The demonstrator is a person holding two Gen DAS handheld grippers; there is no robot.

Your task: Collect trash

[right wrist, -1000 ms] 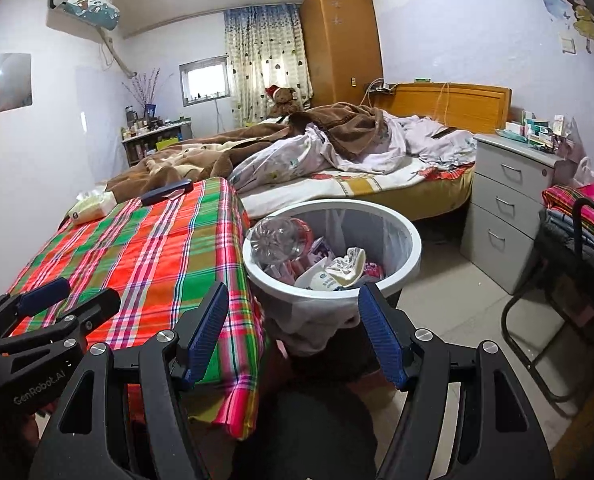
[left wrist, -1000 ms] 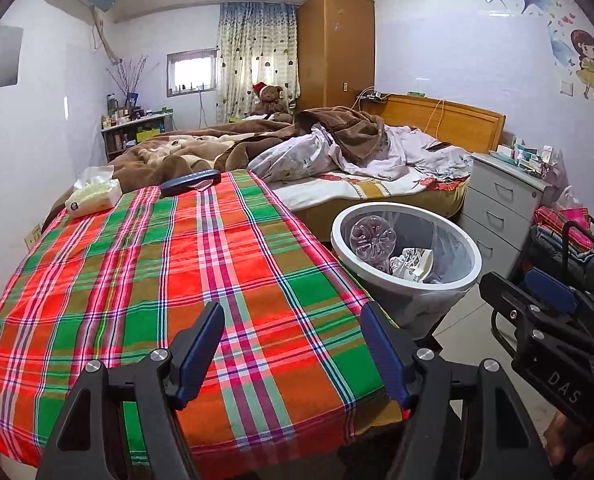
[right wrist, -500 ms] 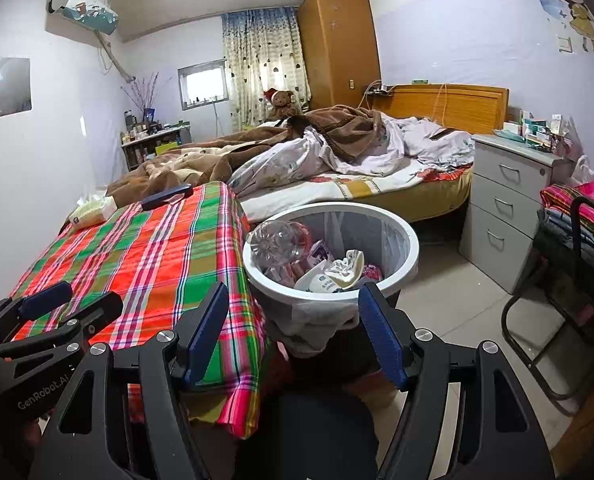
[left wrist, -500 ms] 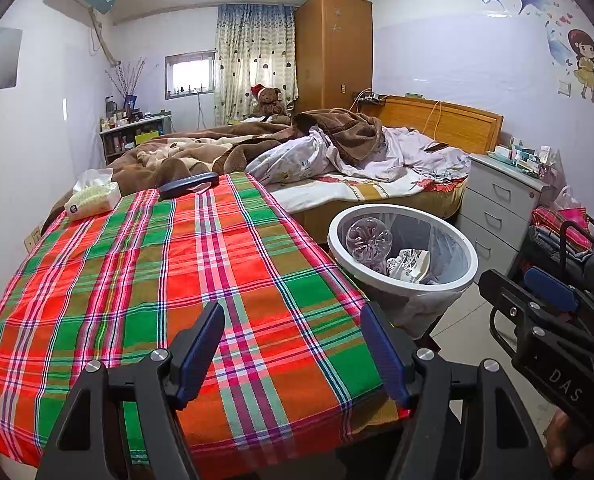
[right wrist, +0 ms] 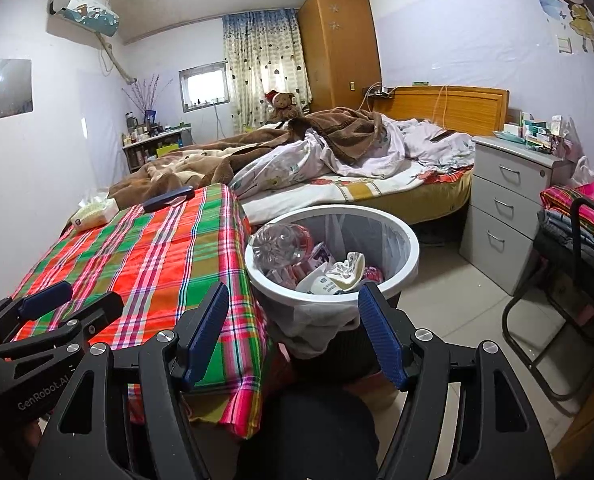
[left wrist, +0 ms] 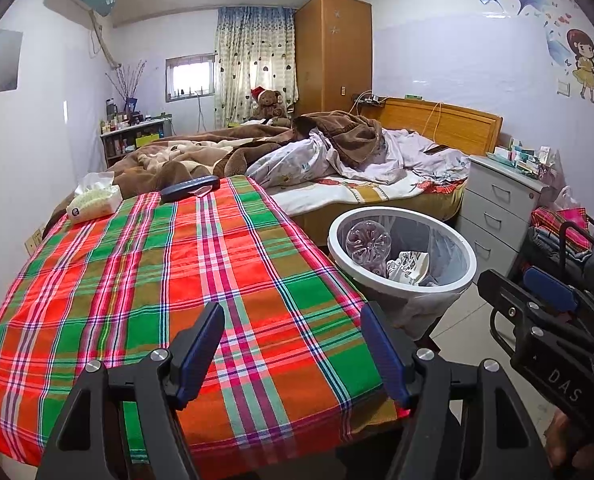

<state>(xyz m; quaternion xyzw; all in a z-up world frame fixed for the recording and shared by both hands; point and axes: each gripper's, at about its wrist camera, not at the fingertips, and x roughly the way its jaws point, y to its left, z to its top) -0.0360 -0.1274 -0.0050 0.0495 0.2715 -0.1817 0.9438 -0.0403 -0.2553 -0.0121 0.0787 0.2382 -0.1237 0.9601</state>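
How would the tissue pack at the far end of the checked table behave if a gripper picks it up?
The tissue pack looks soft-wrapped, so it would probably squash between the pads. It seems light for its size. The loose tissue sticking out on top would likely flop.

The left wrist view looks forward and slightly down along its fingers [left wrist: 201, 356], low over the plaid-covered table [left wrist: 145, 280]. The right wrist view sits just beside it to the right, aimed over the table's edge at the trash bin [right wrist: 411, 258]. Both share table, bin, bed [left wrist: 377, 192] and far wall.
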